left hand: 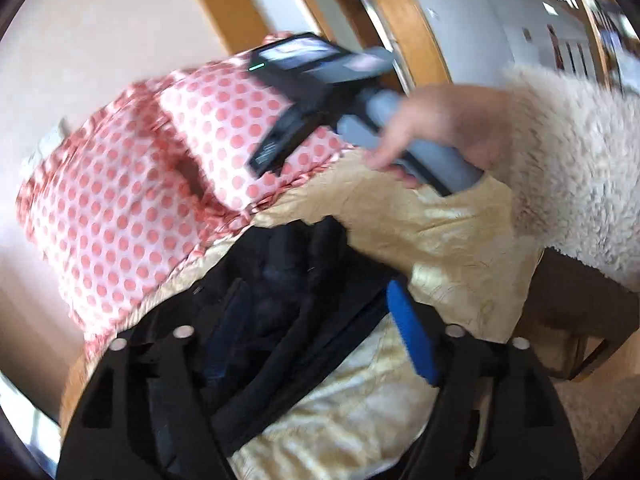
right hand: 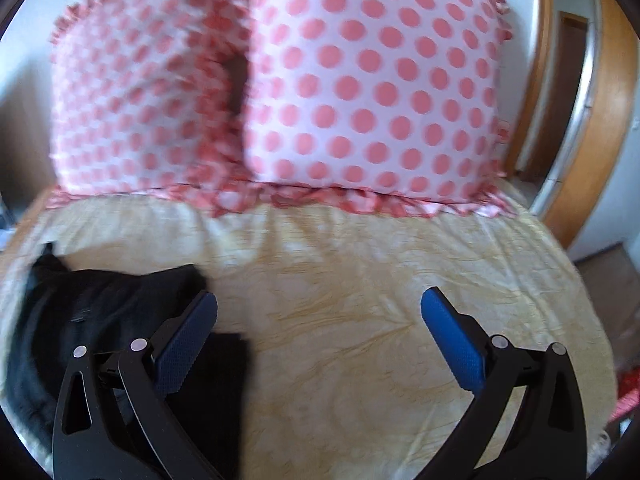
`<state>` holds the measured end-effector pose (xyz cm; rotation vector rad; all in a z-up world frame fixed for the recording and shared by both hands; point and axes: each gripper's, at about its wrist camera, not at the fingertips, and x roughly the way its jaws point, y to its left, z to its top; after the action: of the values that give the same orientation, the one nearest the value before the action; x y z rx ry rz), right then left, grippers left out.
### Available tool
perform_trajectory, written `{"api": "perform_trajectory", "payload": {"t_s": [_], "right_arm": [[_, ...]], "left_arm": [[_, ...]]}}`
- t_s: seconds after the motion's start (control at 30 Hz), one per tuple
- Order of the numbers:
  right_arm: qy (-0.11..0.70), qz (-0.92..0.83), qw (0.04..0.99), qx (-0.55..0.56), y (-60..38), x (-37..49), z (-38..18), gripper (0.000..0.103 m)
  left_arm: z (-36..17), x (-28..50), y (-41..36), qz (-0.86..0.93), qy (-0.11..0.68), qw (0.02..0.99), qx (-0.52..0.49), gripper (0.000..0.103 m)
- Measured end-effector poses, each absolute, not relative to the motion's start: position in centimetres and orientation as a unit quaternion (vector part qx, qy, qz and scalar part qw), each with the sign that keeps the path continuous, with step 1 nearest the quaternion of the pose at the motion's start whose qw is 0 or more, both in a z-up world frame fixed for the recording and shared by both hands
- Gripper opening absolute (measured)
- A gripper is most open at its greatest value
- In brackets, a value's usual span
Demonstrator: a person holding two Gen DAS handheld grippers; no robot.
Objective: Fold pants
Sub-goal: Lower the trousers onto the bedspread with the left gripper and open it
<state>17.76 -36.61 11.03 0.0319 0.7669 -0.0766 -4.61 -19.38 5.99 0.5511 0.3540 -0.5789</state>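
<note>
The dark pants (left hand: 280, 304) lie bunched on the yellow bedspread (left hand: 440, 232). In the left wrist view they fill the space between my left gripper's (left hand: 316, 340) fingers; the jaws stand wide apart, and only the right blue pad (left hand: 412, 336) shows, the left one hidden by cloth. My right gripper shows there from outside, held in a hand (left hand: 436, 128) above the bed. In the right wrist view my right gripper (right hand: 320, 312) is open and empty above the bedspread (right hand: 360, 300), with the pants (right hand: 100, 312) at its left finger (right hand: 188, 340).
Two pink polka-dot pillows (right hand: 360, 92) stand at the head of the bed. A wooden door frame (right hand: 592, 152) and wall lie to the right. A fluffy white sleeve (left hand: 572, 168) reaches in from the right of the left wrist view.
</note>
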Motion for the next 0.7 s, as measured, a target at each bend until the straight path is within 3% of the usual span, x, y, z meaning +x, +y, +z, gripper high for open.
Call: {"api": "perform_trajectory", "payload": {"t_s": [0.1, 0.27, 0.7], "right_arm": [[0.377, 0.040, 0.924, 0.051, -35.7, 16.4, 11.2, 0.102], [0.425, 0.109, 0.893, 0.094, -34.0, 16.8, 9.5, 0.096], [0.477, 0.097, 0.872, 0.049, -31.6, 17.4, 5.8, 0.094]], "left_arm": [[7.2, -2.1, -14.7, -0.212, 0.187, 0.937, 0.206, 0.088], [6.8, 2.3, -7.8, -0.093, 0.244, 0.957, 0.128, 0.089], [5.3, 1.5, -4.9, -0.063, 0.252, 0.958, 0.120, 0.093]]}}
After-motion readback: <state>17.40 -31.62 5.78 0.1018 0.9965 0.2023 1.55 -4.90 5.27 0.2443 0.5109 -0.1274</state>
